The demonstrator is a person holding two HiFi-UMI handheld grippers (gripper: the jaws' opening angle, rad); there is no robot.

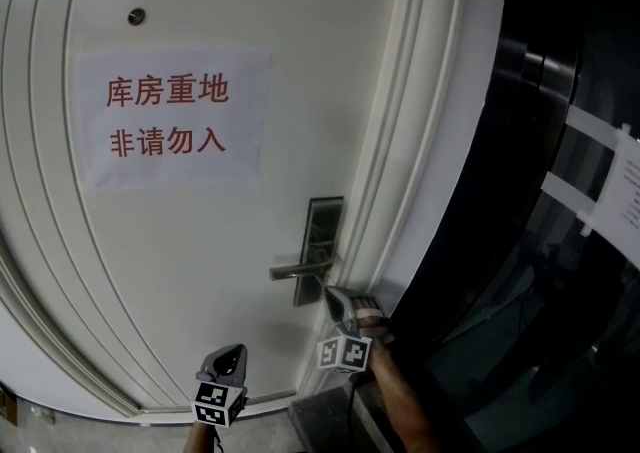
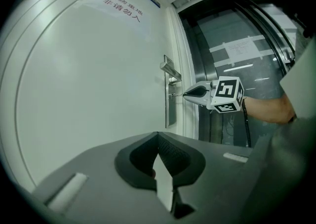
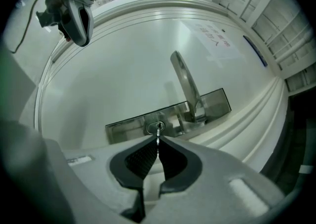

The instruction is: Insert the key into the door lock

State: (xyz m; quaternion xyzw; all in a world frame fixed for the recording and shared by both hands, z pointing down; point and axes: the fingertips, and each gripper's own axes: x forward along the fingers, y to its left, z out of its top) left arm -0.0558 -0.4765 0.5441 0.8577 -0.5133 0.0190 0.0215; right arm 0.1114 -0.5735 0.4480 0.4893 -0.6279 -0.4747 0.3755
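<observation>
A white door (image 1: pixel 200 261) carries a metal lock plate (image 1: pixel 323 226) with a lever handle (image 1: pixel 298 268). My right gripper (image 3: pixel 158 139) is shut on a small silver key (image 3: pixel 158 133). The key's tip sits at the round keyhole (image 3: pixel 155 127) in the lock plate (image 3: pixel 128 124), beside the handle (image 3: pixel 185 82). From the left gripper view, the right gripper (image 2: pixel 188 93) points level at the plate (image 2: pixel 171 112), with the key (image 2: pixel 176 94) bridging the short gap. My left gripper (image 2: pixel 158 136) is shut with nothing in it. It hangs back from the door, lower left of the lock (image 1: pixel 226 361).
A paper sign with red characters (image 1: pixel 170 116) is taped to the door below a peephole (image 1: pixel 136 16). The white door frame (image 1: pixel 440 141) runs right of the lock. Beyond it stands a dark glass panel (image 1: pixel 540 271) with white papers (image 1: pixel 625 191). A forearm (image 1: pixel 405 406) reaches in from below.
</observation>
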